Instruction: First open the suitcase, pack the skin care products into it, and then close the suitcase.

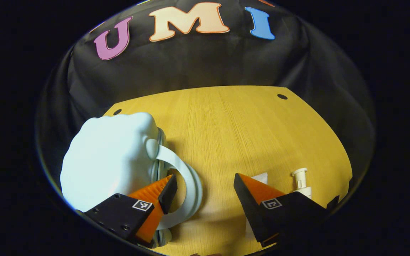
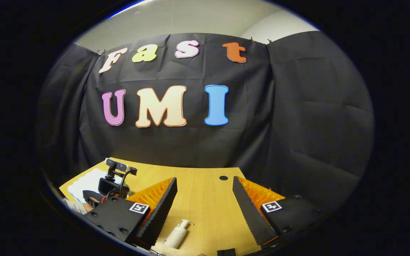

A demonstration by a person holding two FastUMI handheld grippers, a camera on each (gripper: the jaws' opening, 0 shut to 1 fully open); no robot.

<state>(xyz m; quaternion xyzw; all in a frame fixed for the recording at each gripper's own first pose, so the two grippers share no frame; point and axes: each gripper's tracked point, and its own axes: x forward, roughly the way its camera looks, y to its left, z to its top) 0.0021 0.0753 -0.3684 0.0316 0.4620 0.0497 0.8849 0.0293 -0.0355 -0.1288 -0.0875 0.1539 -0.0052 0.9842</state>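
- While the left claw (image 1: 205,188) hangs spread wide over the wooden tabletop (image 1: 233,128), the pale blue suitcase (image 1: 109,160) lies shut at its left, one finger just inside the curved handle (image 1: 187,177).
- A pump bottle (image 1: 301,181) stands behind its other finger.
- Right claw (image 2: 205,195) is likewise spread, holding nothing; a pump bottle (image 2: 177,234) lies on the tabletop below it.

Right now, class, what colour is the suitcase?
Pale icy blue suitcase, best in the left gripper view.

Pale blue suitcase (image 1: 109,160) seemingly closed; pump bottle (image 2: 177,234) lying on table.
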